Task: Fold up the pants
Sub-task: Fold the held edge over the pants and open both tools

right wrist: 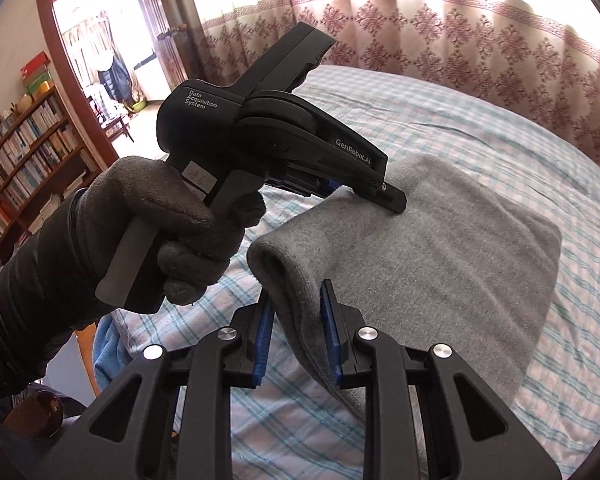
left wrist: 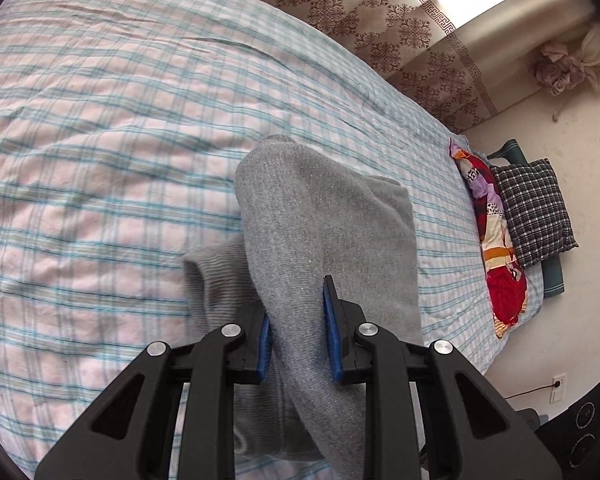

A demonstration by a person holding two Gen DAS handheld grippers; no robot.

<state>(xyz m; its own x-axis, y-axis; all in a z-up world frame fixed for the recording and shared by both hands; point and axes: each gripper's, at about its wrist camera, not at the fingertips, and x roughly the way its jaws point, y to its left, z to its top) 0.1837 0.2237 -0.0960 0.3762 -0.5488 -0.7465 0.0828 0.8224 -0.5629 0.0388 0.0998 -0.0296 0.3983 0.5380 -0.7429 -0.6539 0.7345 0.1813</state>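
Grey pants (right wrist: 440,256) held over plaid bedsheet (left wrist: 100,140); left gripper (left wrist: 296,340) and right gripper (right wrist: 296,340) each clamped on fabric.

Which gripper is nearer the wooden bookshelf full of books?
Left, probably. The left gripper holds the grey knitted pants on the side towards the wooden bookshelf; the right gripper holds them farther from it.

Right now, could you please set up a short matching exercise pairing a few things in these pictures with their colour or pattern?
Things:
1. pants
2. bedsheet
3. small pillow
4. glove

Descriptions:
A. black-and-white check
B. plain grey knit
C. dark, on the hand holding the left tool
D. pink with teal plaid lines

Pairs: 1-B, 2-D, 3-A, 4-C
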